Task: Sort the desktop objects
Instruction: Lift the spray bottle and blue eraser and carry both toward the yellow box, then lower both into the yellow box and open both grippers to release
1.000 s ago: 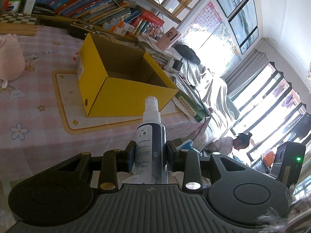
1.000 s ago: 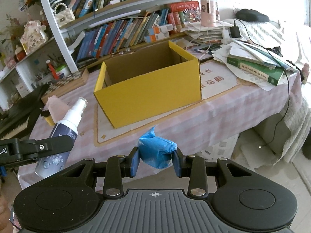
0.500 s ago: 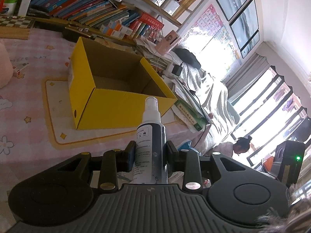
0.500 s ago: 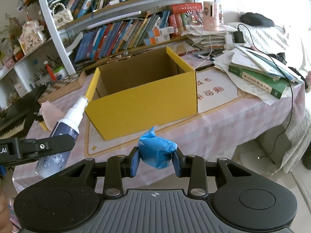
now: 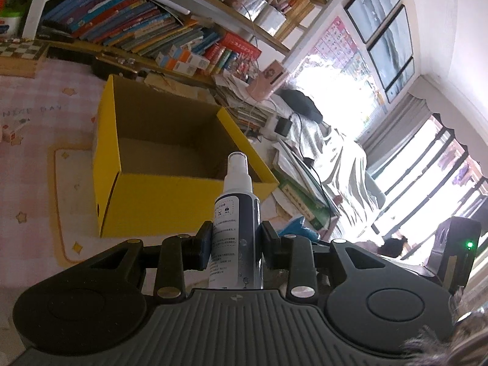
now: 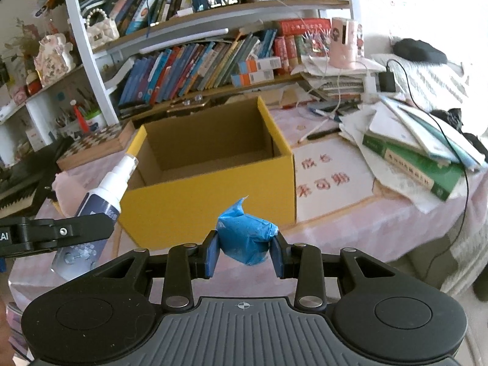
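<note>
My left gripper (image 5: 235, 244) is shut on a dark spray bottle (image 5: 236, 231) with a white cap, held upright just short of the open yellow cardboard box (image 5: 164, 201). The same spray bottle (image 6: 94, 213) shows at the left of the right wrist view, clamped in the left gripper's finger (image 6: 61, 233). My right gripper (image 6: 244, 254) is shut on a crumpled blue plastic wad (image 6: 245, 236), in front of the yellow box (image 6: 213, 204). The box stands on a pink checked tablecloth (image 6: 350, 228), and its brown inside looks bare.
A pile of books and papers (image 6: 421, 158) lies right of the box, with a black cable (image 6: 457, 183) running over the table edge. A wooden chessboard box (image 6: 97, 149) and a pink soft object (image 6: 68, 195) sit at the left. Bookshelves (image 6: 198, 67) rise behind.
Both grippers have moved closer to the yellow box, which now fills more of each view and shows more of its inside. The bottle and the blue wad stay gripped.
</note>
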### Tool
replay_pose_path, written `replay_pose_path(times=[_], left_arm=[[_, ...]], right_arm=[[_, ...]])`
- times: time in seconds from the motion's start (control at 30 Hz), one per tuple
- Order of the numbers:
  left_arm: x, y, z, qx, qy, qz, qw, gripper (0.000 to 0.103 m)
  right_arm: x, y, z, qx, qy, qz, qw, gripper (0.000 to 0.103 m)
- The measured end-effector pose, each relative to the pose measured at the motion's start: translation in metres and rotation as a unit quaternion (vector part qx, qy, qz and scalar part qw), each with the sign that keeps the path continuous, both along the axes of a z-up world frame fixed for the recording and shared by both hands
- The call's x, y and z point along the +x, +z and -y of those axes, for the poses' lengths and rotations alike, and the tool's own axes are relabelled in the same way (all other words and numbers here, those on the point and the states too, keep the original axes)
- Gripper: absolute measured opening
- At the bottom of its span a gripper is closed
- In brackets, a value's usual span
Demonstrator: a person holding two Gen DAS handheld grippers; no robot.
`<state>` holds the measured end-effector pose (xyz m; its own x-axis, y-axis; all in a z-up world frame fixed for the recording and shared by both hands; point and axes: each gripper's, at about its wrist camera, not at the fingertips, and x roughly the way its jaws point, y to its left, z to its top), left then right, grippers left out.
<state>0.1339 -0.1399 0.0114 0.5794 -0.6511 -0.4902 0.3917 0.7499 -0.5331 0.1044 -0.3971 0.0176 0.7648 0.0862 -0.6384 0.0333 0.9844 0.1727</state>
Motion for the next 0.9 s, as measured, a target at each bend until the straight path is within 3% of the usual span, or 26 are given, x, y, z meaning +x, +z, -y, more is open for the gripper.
replay_pose_path(times=[0.5, 0.77, 0.9], left_arm=[[0.05, 0.026, 0.017, 0.037, 0.055, 0.043, 0.9969, 0.03], [0.093, 0.024, 0.027, 0.063, 0.068, 0.039, 0.9949, 0.03], [0.125, 0.018, 0.039, 0.111, 0.05, 0.035, 0.992, 0.03]], right_arm=[[0.064, 0.015, 0.015, -0.02, 0.104, 0.036, 0.994, 0.035], [0.113, 0.016, 0.006, -0.063, 0.175, 0.049, 0.981, 0.035], [0.147, 0.009, -0.006, -0.108, 0.233, 0.031, 0.966, 0.035]])
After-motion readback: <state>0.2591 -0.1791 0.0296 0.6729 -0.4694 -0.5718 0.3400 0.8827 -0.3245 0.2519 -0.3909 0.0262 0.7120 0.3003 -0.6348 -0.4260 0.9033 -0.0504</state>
